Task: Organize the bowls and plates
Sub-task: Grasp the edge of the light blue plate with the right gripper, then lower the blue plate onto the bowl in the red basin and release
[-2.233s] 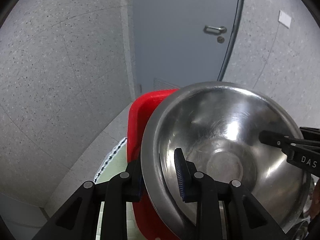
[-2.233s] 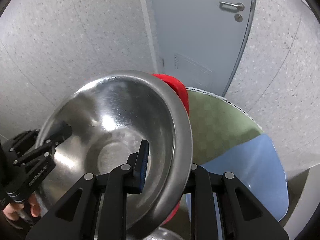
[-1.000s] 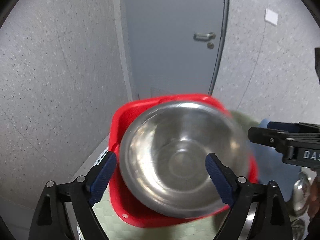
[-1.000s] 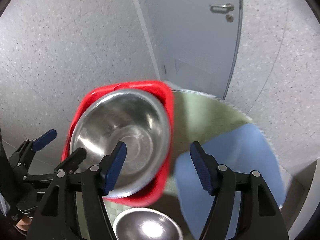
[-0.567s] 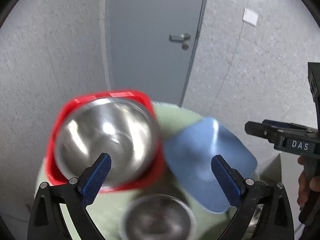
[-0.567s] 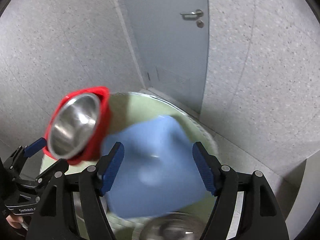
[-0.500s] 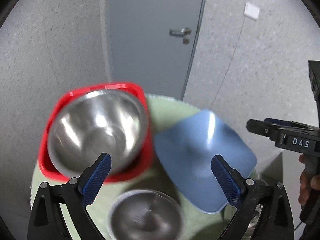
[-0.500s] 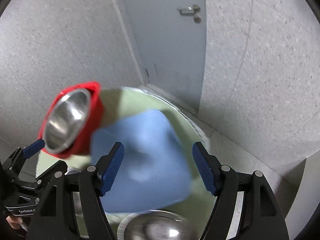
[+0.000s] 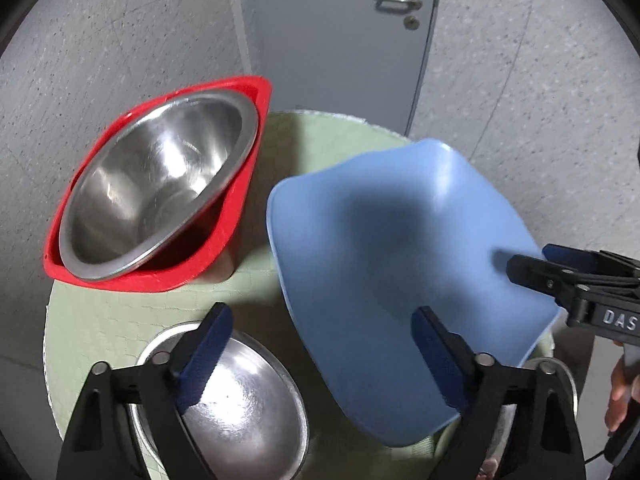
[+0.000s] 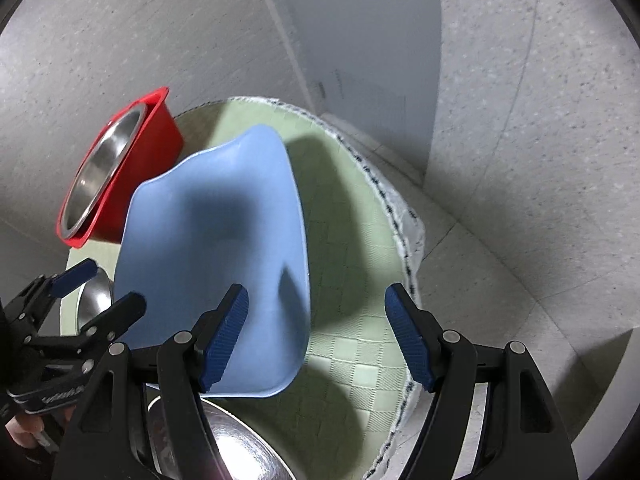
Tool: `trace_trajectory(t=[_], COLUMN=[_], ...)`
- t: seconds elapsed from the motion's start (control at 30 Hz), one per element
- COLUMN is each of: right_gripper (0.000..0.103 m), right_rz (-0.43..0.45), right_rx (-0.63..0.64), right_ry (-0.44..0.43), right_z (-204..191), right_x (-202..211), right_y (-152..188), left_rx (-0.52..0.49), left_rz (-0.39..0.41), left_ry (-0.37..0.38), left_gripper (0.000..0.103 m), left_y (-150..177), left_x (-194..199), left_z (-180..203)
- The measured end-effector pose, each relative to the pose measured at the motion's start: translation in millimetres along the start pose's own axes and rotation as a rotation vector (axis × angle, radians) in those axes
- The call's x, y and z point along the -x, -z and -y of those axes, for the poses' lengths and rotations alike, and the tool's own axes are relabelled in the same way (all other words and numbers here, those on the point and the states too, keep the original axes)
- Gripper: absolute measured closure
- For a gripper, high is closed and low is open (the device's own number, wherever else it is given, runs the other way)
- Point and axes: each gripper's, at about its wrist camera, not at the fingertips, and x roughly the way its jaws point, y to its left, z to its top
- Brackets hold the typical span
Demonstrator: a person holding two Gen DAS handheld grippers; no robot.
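Observation:
A large steel bowl (image 9: pixel 156 184) sits inside a red square tub (image 9: pixel 236 204) at the far left of a round table; both also show in the right wrist view, bowl (image 10: pixel 104 168) and tub (image 10: pixel 156 136). A blue square basin (image 9: pixel 392 272) lies upside down in the middle (image 10: pixel 216 248). A smaller steel bowl (image 9: pixel 240 412) lies near me, under my left gripper (image 9: pixel 320 360), which is open and empty. My right gripper (image 10: pixel 316 336) is open and empty, above the basin's right edge. Another steel bowl (image 10: pixel 240 448) shows below it.
The round table has a green checked cloth (image 10: pixel 352 240) with a white fringe. A grey door (image 9: pixel 340 32) and speckled walls stand behind. The right gripper shows in the left wrist view (image 9: pixel 576 280), by another steel rim (image 9: pixel 560 368).
Both grippers let go of the large steel bowl, which now rests in the red tub. Both opened, pulled back and swung right toward the blue basin.

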Motion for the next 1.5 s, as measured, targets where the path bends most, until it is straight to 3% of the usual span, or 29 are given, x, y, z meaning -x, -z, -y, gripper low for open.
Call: trace_trajectory(t=[0.03,0.13,0.2,0.3,0.37,0.57,0.77,1.03,1.23,1.5], right_gripper=[0.033,0.043,0.058,0.080,0.084,0.084,0.084,0.084,0.084,0.084], right_rz=[-0.004,-0.020,-0.028,-0.039,-0.034,0.020,0.108,0.200,0.198,0.096], right_rx=[0.003,0.007,0.008,0.000,-0.001,-0.010,0.035,0.129,0.190,0.216], right_ry=[-0.008,-0.040,-0.058,-0.097,-0.107,-0.084,-0.044,-0.043,-0.070,-0.089], right_z=[-0.6,1.1,0.4,1.2,-0.2,-0.6,-24.0,-87.5,-141.6,-194.6], right_x=[-2.2,-7.1,-10.0,-14.1,-13.9,5.8,45.6,76.0,55.6,-9.9], right_y=[0.7,2.1,3.3,5.4,5.9,2.3,-11.2,-48.2,-71.7,-91.1], left_rx=[-0.005,-0.018,-0.024,-0.024,-0.023,-0.049,-0.055,0.014,0.089,0.159], left_rz=[-0.007,-0.034,-0.052,-0.090,-0.091,-0.041,0.047,0.174,0.185,0.123], left_ry=[-0.001,0.008,0.015,0.058,0.073,0.125,0.156,0.159,0.130,0.112], left_gripper=[0.020,0.036,0.044,0.070,0.071,0.078,0.078,0.078,0.078,0.078], left_y=[-1.4,-3.7,-8.0,-13.3,-15.4,-25.3,-28.5,-38.1,-36.8,-39.9], left_x=[-4.1,-15.4,-25.0,-38.1,-40.6,-25.7,9.2,63.3,63.1,31.1], left_z=[1.5,4.4,4.9,6.5,6.3,1.4,-14.5,-77.3,-141.2,-214.4])
